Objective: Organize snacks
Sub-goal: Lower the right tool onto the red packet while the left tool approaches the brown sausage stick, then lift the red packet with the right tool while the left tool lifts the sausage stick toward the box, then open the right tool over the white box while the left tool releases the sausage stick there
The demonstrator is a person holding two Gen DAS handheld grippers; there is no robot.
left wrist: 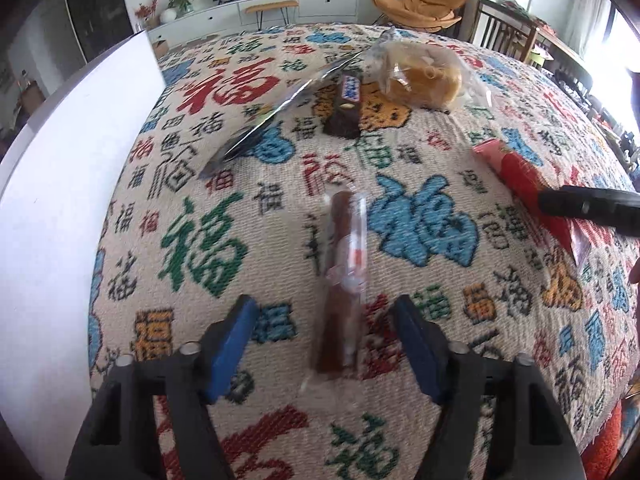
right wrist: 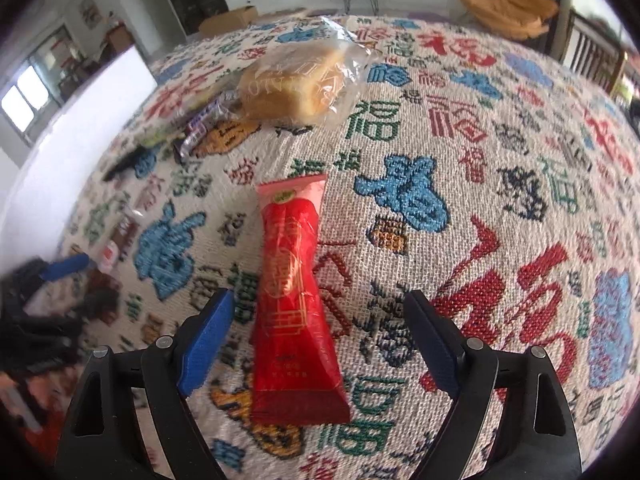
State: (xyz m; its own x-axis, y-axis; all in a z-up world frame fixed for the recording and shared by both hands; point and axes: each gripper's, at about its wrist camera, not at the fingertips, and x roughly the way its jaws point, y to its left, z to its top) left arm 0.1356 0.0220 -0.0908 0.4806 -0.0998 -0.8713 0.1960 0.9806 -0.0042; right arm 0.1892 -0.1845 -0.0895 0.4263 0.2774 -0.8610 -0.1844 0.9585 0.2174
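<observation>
Wrapped snacks lie scattered: brown bar [left wrist: 344, 280], red packet [right wrist: 296, 304], bun [right wrist: 296, 84].

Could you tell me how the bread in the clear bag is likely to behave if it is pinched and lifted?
The bagged bread looks puffy, so it is probably light and easily squashed. Its loose, crinkled film would likely slip or bunch before the loaf moves. Flat-bottomed on the woven cloth, it seems unlikely to roll.
</observation>
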